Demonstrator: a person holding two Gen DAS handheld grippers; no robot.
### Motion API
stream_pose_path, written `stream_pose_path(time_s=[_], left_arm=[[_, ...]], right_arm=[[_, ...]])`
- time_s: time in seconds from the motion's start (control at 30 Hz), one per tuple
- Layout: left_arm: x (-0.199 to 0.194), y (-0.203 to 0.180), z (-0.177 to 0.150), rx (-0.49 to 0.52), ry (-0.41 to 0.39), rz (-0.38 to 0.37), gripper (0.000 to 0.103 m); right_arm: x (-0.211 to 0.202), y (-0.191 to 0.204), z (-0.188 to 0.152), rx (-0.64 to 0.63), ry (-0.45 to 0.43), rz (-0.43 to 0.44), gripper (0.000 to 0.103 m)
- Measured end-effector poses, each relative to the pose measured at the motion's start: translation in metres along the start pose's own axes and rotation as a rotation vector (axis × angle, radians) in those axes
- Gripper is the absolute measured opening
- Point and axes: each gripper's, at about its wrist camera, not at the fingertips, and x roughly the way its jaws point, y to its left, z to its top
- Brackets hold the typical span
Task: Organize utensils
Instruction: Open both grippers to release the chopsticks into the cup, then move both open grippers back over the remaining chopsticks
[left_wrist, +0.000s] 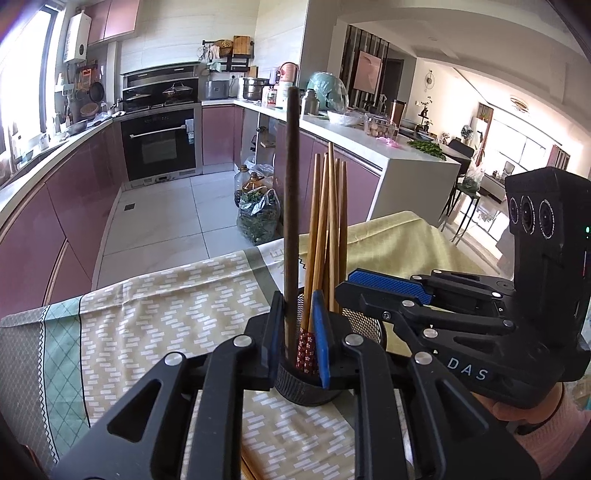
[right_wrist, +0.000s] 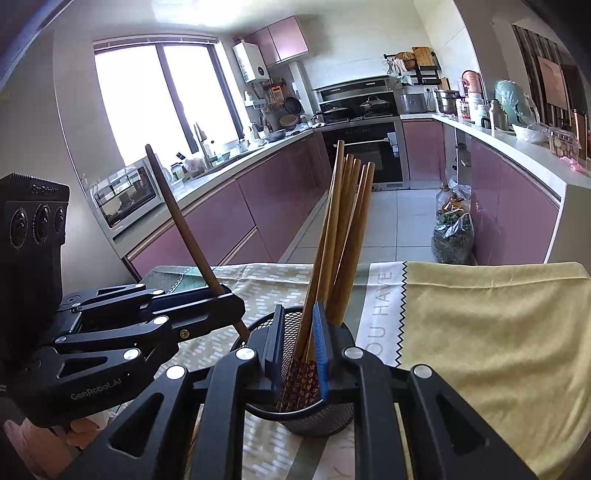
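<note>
A black mesh holder (left_wrist: 306, 387) (right_wrist: 314, 417) stands on the patterned tablecloth (left_wrist: 166, 314) and holds several light bamboo chopsticks (left_wrist: 332, 221) (right_wrist: 347, 229) with red patterned ends. One long dark chopstick (left_wrist: 291, 184) (right_wrist: 177, 218) stands between the pads of my left gripper (left_wrist: 297, 299), over the holder's mouth; the pads stand a little apart and do not squeeze it. My right gripper (right_wrist: 299, 308) reaches over the holder from the other side, open a little around a bamboo chopstick. Each gripper shows in the other's view: the right gripper (left_wrist: 345, 299) and the left gripper (right_wrist: 229, 299).
The tablecloth's far edge (right_wrist: 480, 269) drops to a tiled kitchen floor (left_wrist: 159, 221). Bags of greens (left_wrist: 258, 218) sit on the floor by the purple cabinets (left_wrist: 44, 229). Something wooden (left_wrist: 249, 463) lies on the cloth under my left gripper. A hand in a pink sleeve (left_wrist: 546, 424) holds the right gripper.
</note>
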Motion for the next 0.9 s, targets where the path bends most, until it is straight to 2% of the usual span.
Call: stream_pose_path(time_s=[0.17,0.3,0.57,0.63,0.73,0.9], left_arm=[[0.002,0.003,-0.003,-0.017,-0.004,-0.019,0.017],[0.000,0.004,-0.003,-0.027,-0.017,-0.012,0.022],[-0.002,0.004,-0.004,-0.021,-0.031,-0.005,0.022],[-0.007,0.005,-0.008,-0.025,-0.046,0.009,0.022],[-0.018,0.009,-0.015,-0.034,-0.068,0.036,0.028],[-0.039,0.026,-0.039,-0.047,-0.081,0.107,0.031]], right_arm=[[-0.002,0.000,-0.003,0.007,-0.002,-0.005,0.016],[-0.002,0.001,-0.004,0.005,-0.002,-0.007,0.018],[-0.003,0.001,-0.008,0.010,0.001,0.000,0.018],[-0.003,0.002,-0.009,0.009,-0.001,0.004,0.019],[-0.008,0.004,-0.011,0.006,-0.005,0.023,0.020],[-0.019,0.019,-0.021,-0.036,-0.003,0.083,0.028]])
